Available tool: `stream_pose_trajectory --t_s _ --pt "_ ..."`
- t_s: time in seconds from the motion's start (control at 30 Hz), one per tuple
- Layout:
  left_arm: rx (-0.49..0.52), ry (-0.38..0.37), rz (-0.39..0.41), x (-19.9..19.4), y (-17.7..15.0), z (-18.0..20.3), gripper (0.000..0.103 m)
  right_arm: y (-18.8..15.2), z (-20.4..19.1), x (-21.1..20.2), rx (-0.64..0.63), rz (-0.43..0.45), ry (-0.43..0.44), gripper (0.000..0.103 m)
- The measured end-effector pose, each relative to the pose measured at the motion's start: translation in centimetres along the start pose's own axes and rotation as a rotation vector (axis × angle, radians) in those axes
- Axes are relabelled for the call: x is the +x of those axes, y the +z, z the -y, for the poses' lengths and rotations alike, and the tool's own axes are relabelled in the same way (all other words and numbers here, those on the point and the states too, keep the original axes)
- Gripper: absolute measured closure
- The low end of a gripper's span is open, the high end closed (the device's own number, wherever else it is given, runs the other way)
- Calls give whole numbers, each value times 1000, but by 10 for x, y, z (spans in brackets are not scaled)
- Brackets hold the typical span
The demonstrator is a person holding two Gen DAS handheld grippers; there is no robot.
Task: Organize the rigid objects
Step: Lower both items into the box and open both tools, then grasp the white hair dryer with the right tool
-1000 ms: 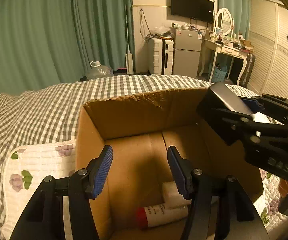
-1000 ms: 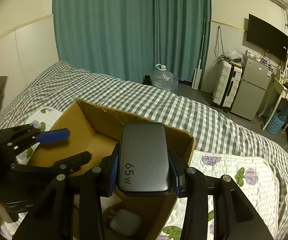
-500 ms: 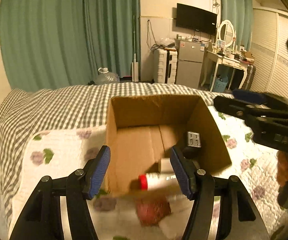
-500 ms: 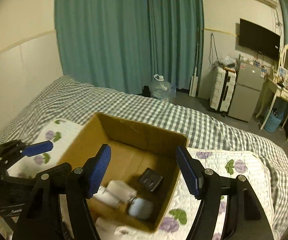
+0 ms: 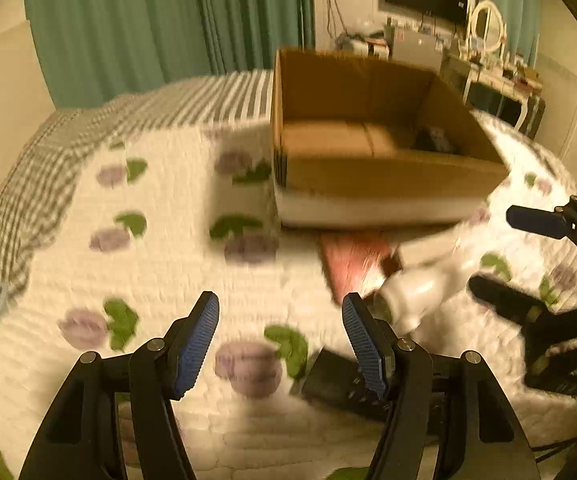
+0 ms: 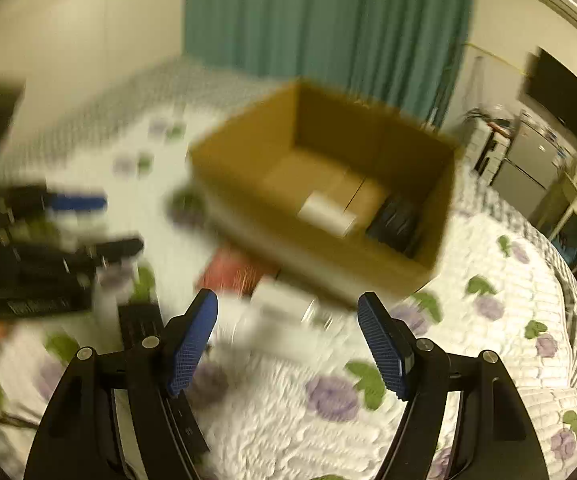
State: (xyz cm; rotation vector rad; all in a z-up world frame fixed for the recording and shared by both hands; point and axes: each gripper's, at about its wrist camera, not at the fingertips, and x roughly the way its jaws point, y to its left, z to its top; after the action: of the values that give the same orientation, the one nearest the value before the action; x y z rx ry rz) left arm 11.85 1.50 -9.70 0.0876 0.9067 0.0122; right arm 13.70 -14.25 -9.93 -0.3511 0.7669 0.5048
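Lettering on the blurred items unreadable. Left gripper [image 5: 280, 340] released over a white quilted cover [image 5: 160, 264] with purple flowers, jaws just widened, nothing between. Red flat item [image 5: 352, 260], white glossy bottle [image 5: 424, 292] and black slab [image 5: 336, 380] near it. Brown cardboard box [image 6: 328, 184] beyond, holding a white block [image 6: 326, 212] and dark charger [image 6: 396, 220]. Right gripper [image 6: 288, 344] likewise released, just opened, empty.
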Motion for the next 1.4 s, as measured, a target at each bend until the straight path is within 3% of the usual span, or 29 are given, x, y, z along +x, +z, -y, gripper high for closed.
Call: stream_pose_trajectory --t_s 0.17,0.37,0.83,0.9,1.03,1.23,1.4 --pt "-2 -5 -35 15 -6 -3 36 -16 -34 31 -175 -69 9 31" --pt "-23 -31 -62 26 -10 -7 36 -23 -42 56 -252 -107 -1 30" --pt "-29 -11 -87 32 -9 -8 36 -16 -37 93 -249 -150 48 24" --pt "-33 -10 -85 31 -9 -9 36 -15 -35 90 -242 -140 49 26" --pt "-41 -5 -76 28 -9 -10 36 -17 -31 64 -230 -86 41 41" --pt "-23 0 -41 16 -5 1 36 -8 2 10 -67 -11 34 42" --pt "5 -58 -33 12 4 28 36 -6 38 -13 69 -3 -21 42"
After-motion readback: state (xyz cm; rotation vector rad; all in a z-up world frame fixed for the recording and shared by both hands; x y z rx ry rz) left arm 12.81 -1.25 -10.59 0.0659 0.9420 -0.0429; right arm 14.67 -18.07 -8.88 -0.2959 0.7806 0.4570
